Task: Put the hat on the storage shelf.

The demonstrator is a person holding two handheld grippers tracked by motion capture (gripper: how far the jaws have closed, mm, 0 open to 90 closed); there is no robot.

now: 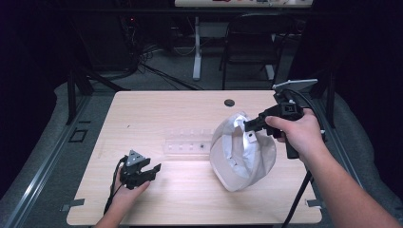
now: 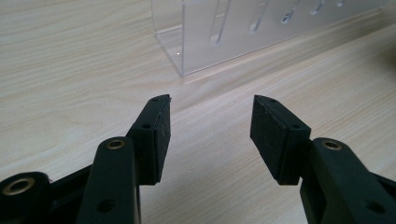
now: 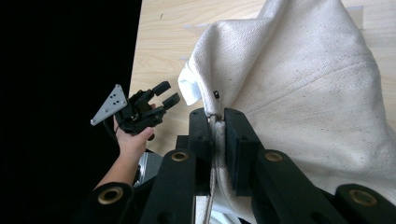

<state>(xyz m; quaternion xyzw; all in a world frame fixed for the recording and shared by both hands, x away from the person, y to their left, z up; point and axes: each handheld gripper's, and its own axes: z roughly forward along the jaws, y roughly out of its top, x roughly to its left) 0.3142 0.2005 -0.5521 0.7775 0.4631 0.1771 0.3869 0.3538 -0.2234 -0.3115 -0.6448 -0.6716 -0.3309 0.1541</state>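
Between the pads of our right claw [image 3: 217, 140] sits a seam of a white cloth bag [image 1: 242, 152], pinched tight; the jaws are pressed together on the fabric with only its thickness between them. We hold it by the upper rim, which lifts that side of the bag while its rounded bottom rests on the desk [image 1: 157, 114] toward the right edge. Gripping the seam probably gives a firmer hold than loose cloth, and keeps the mouth raised.

Our left claw [image 2: 210, 135] is spread wide and holds nothing. It hangs low over the bare wood near the front left corner, pointed toward a clear plastic rack [image 2: 224, 35] that stands near the middle of the desk, just left of the bag. We judge it is waiting there, ready to help with the bag.
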